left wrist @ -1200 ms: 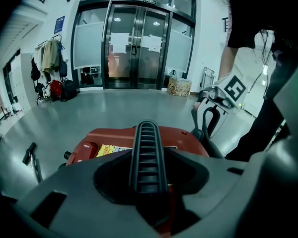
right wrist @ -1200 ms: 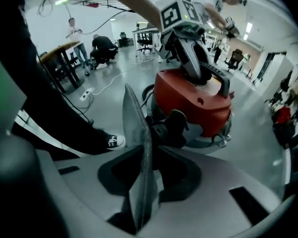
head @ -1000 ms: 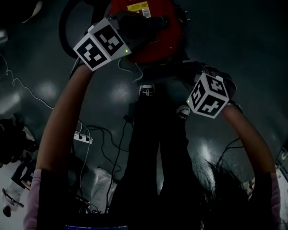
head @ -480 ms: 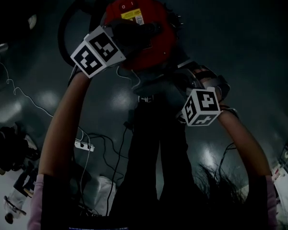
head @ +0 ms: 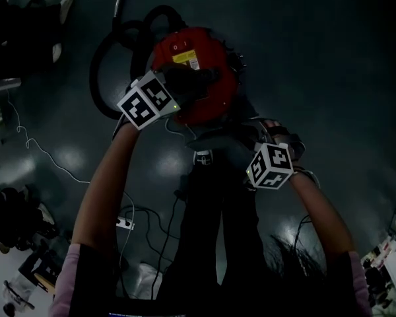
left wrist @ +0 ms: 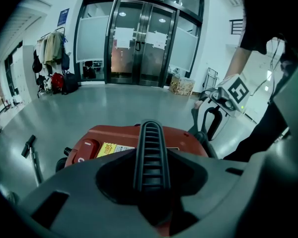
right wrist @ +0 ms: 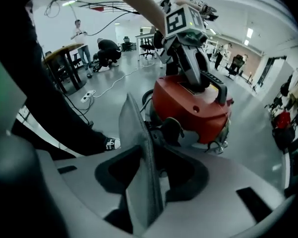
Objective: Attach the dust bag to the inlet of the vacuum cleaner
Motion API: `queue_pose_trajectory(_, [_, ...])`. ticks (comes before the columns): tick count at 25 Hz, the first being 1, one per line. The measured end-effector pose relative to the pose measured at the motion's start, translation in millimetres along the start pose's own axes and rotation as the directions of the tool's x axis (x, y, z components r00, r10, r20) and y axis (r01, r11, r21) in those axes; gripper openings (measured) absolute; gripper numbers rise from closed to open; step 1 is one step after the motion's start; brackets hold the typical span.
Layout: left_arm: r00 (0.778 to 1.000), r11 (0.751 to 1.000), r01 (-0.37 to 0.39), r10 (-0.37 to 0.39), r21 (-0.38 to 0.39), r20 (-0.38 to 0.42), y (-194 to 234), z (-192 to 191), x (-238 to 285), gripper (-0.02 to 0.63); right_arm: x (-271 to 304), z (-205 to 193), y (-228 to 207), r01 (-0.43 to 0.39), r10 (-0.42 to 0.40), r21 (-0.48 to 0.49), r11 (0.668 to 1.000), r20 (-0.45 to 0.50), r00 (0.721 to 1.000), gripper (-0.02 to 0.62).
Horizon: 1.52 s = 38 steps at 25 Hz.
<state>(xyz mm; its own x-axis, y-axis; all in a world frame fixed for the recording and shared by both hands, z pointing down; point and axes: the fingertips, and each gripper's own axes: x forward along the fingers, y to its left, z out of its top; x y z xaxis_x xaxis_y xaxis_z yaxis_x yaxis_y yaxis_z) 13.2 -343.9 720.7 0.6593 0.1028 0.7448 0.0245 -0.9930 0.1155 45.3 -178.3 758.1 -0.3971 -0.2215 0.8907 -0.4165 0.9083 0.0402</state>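
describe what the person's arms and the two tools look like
Both the left tool and right tool have grey moulded bodies, dark around the opening. Each carries a white cube printed with black square markers, a small green light beside it. A thin white cable hangs by the left one. Pale pink sleeves leave the forearms bare.

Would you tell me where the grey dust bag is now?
In the right gripper view, the dust bag stands upright between the right gripper's jaws, which have just been opening, in front of the red vacuum cleaner.
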Motion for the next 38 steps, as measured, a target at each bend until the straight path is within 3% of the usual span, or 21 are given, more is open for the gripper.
queue_pose_trajectory(2, [1.000, 1.000, -0.001, 0.001, 0.002, 0.003, 1.0, 1.9, 1.6, 0.145, 0.6, -9.2, 1.9, -0.059, 0.061, 0.056, 0.997, -0.035, 0.998, 0.203])
queue_pose_trajectory(8, [1.000, 1.000, -0.007, 0.007, 0.015, 0.017, -1.5, 3.0, 1.8, 0.143, 7.3, -27.5, 12.8, -0.189, 0.197, 0.072, 0.979, -0.112, 0.974, 0.205])
queue_pose_trajectory(9, [1.000, 1.000, -0.008, 0.008, 0.016, 0.019, -1.9, 3.5, 2.4, 0.143, 5.9, -27.8, 14.1, -0.200, 0.206, 0.060, 0.978, -0.111, 0.972, 0.178])
queue_pose_trajectory(11, [1.000, 1.000, -0.009, 0.009, 0.019, 0.021, -2.5, 3.6, 3.0, 0.143, 3.2, -27.5, 17.9, -0.175, 0.171, -0.025, 0.984, -0.111, 0.979, 0.118])
queue_pose_trajectory(13, [1.000, 1.000, -0.012, 0.011, 0.022, 0.019, -1.6, 3.2, 2.0, 0.143, 2.4, -26.8, 20.7, -0.099, 0.086, -0.124, 0.987, -0.104, 0.991, 0.070])
queue_pose_trajectory(18, [1.000, 1.000, -0.010, 0.010, 0.021, 0.024, -1.2, 4.4, 3.2, 0.141, 1.7, -30.0, 16.0, 0.015, -0.031, -0.194, 0.981, -0.080, 0.996, 0.060])
queue_pose_trajectory(20, [0.999, 0.999, -0.017, 0.016, 0.027, 0.027, -0.6, 3.2, 2.2, 0.141, 2.7, -29.4, 13.9, 0.072, -0.079, -0.132, 0.989, -0.047, 0.996, 0.060])
queue_pose_trajectory(23, [1.000, 0.999, -0.016, 0.015, 0.028, 0.027, 0.9, -0.2, 0.4, 0.142, 3.8, -30.4, 11.8, 0.147, -0.147, 0.080, 0.986, 0.000, 0.989, 0.060])
queue_pose_trajectory(24, [1.000, 1.000, -0.011, 0.010, 0.026, 0.028, 0.3, 0.3, 1.0, 0.141, 3.1, -32.4, 12.0, 0.150, -0.151, 0.098, 0.984, 0.002, 0.989, 0.060])
queue_pose_trajectory(25, [0.999, 1.000, -0.007, 0.006, 0.025, 0.032, -0.8, 1.3, 2.0, 0.141, 2.4, -34.3, 12.4, 0.141, -0.141, 0.073, 0.987, -0.004, 0.990, 0.060])
queue_pose_trajectory(29, [0.999, 0.999, -0.020, 0.019, 0.036, 0.038, -2.4, 0.9, 2.6, 0.141, 9.1, -30.6, 13.8, 0.018, -0.039, -0.211, 0.977, -0.095, 0.995, 0.060])
queue_pose_trajectory(30, [0.999, 0.999, -0.024, 0.022, 0.038, 0.035, -1.9, -0.4, 2.4, 0.141, 11.5, -27.8, 13.4, -0.019, -0.002, -0.183, 0.983, -0.112, 0.994, 0.060])
queue_pose_trajectory(31, [0.999, 0.999, -0.025, 0.023, 0.038, 0.033, -1.5, -1.2, 2.5, 0.141, 12.7, -25.5, 12.5, -0.049, 0.038, -0.090, 0.995, -0.116, 0.993, 0.060])
queue_pose_trajectory(33, [0.999, 0.999, -0.019, 0.018, 0.032, 0.032, -0.7, -0.6, 3.4, 0.141, 11.4, -25.2, 9.7, -0.082, 0.098, 0.180, 0.980, -0.083, 0.992, 0.060])
queue_pose_trajectory(34, [0.999, 1.000, -0.015, 0.014, 0.027, 0.032, -0.2, 0.2, 3.7, 0.141, 10.4, -27.9, 7.7, -0.090, 0.114, 0.324, 0.942, -0.054, 0.992, 0.060])
queue_pose_trajectory(36, [0.999, 1.000, -0.009, 0.009, 0.021, 0.034, 0.5, 1.7, 4.1, 0.141, 10.0, -34.0, 4.2, -0.104, 0.118, 0.563, 0.820, 0.013, 0.993, 0.061])
queue_pose_trajectory(38, [0.999, 1.000, -0.010, 0.009, 0.021, 0.034, -0.7, 2.1, 4.8, 0.141, 10.8, -38.4, 3.2, -0.120, 0.097, 0.705, 0.699, 0.074, 0.993, 0.066])
